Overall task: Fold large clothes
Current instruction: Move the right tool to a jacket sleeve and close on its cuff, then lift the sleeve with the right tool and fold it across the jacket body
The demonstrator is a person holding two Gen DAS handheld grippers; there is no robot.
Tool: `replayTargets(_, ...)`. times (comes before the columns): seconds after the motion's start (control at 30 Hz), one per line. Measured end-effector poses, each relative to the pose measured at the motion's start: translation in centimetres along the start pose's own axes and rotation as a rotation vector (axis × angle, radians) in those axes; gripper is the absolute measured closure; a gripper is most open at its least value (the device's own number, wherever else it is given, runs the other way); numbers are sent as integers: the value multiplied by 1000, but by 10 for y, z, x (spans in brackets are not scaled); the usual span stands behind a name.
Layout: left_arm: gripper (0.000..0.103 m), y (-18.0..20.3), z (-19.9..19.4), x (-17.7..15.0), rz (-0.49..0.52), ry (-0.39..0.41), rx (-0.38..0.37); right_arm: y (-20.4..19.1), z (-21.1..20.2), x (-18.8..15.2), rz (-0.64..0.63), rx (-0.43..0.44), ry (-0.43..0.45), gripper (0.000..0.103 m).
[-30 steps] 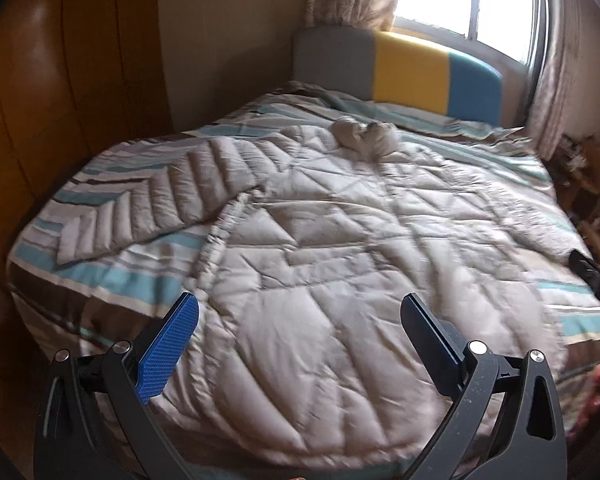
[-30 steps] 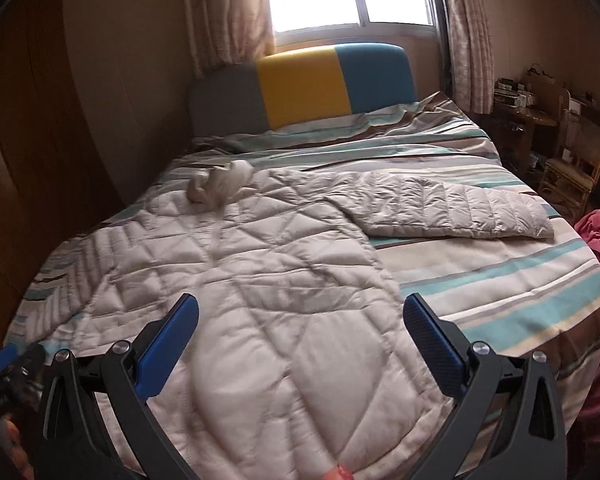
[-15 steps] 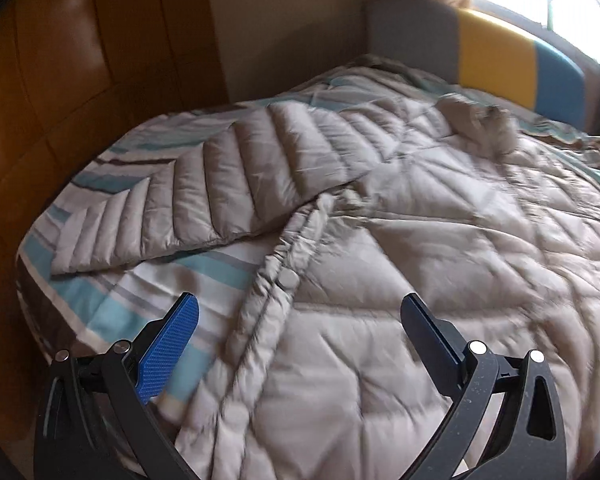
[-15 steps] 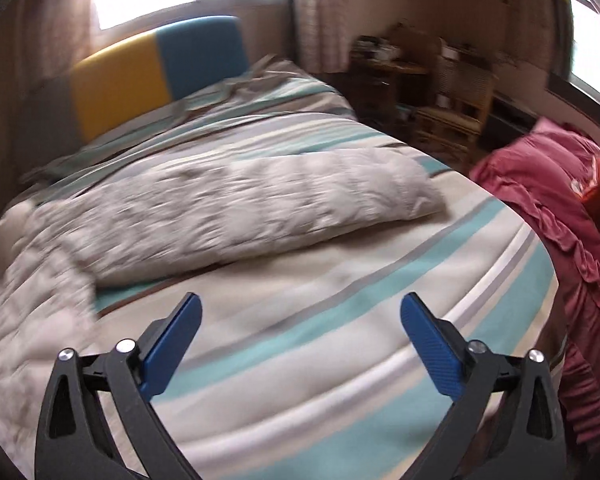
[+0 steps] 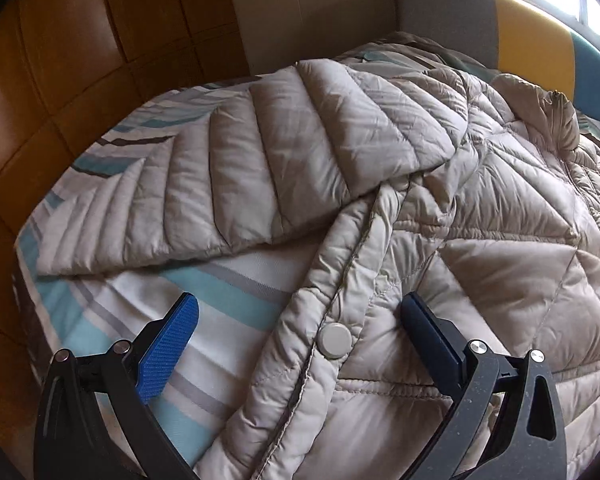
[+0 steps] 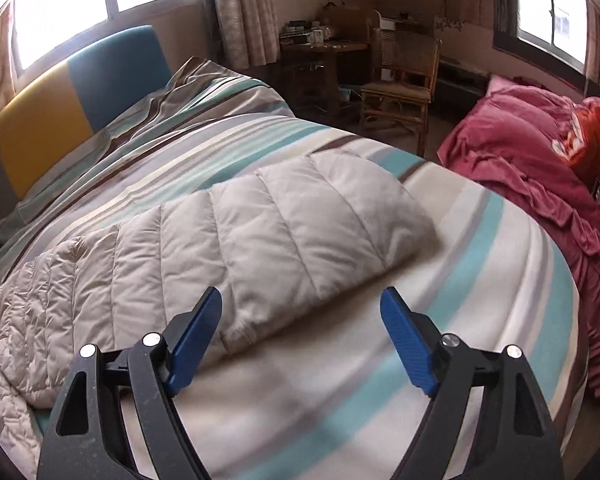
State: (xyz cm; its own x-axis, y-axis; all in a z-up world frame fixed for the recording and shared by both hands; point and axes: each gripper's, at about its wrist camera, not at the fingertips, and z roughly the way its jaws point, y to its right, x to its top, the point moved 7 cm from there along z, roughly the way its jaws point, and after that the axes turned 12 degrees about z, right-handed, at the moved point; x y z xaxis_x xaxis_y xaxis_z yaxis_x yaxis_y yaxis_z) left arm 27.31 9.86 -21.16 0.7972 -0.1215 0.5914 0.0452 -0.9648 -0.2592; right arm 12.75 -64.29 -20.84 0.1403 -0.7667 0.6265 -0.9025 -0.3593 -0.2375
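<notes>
- On the bed with the striped teal, white and grey cover (image 5: 228, 300): one beige quilted down coat (image 5: 500, 240), spread flat, front up, its collar bunched toward the grey, yellow and blue padded headboard (image 5: 532, 36).
- Left sleeve of the coat (image 5: 260, 168): laid out sideways across the cover toward the brown panelled wall (image 5: 60, 60); cuff near the bed's edge.
- Front placket with a round pale snap button (image 5: 335, 340): runs down between the fingers of the left tool (image 5: 300, 316).
- Left tool: jaws wide, nothing gripped. One blue pad (image 5: 168, 344) hangs over bare striped cover, the other finger over the coat's quilted body. A second ago this view took in the whole coat from the foot of the bed; now it sits lower and closer, shifted toward the sleeve side, with the placket filling the foreground.
- Right sleeve of the coat (image 6: 300, 232): lying across the cover, cuff end pointing toward the bed's far side.
- Right tool (image 6: 302, 312): jaws apart but have just been closing in, visibly narrower than a second ago; nothing pressed between the pads. The sleeve's lower edge lies just ahead of them, and whether the left-hand pad touches it cannot be told.
- Right view, change: earlier it faced the headboard over the coat's body; now it has swung to the sleeve, bringing in a heap of crimson bedding (image 6: 532, 184) and a wicker chair (image 6: 400, 84) beside a cluttered wooden desk (image 6: 324, 48).
</notes>
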Motion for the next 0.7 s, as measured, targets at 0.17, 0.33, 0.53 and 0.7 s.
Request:
replayTargets(0.17, 3, 2, 6, -4, -3, -10, -11, -12, 23, -5, -41, -12, -66, 58)
replayTargets(0.33, 3, 5, 12, -4, 2, -30, -27, -30, 23, -5, -124, -5, -36, 90)
replayTargets(0.53, 3, 3, 14, -6, -29, -20, -60, -55, -2, -11, -260, 7, 85, 94)
replayTargets(0.7, 3, -2, 16, -8, -57, -21, -97, -103, -44, -37, -448, 97, 198, 94)
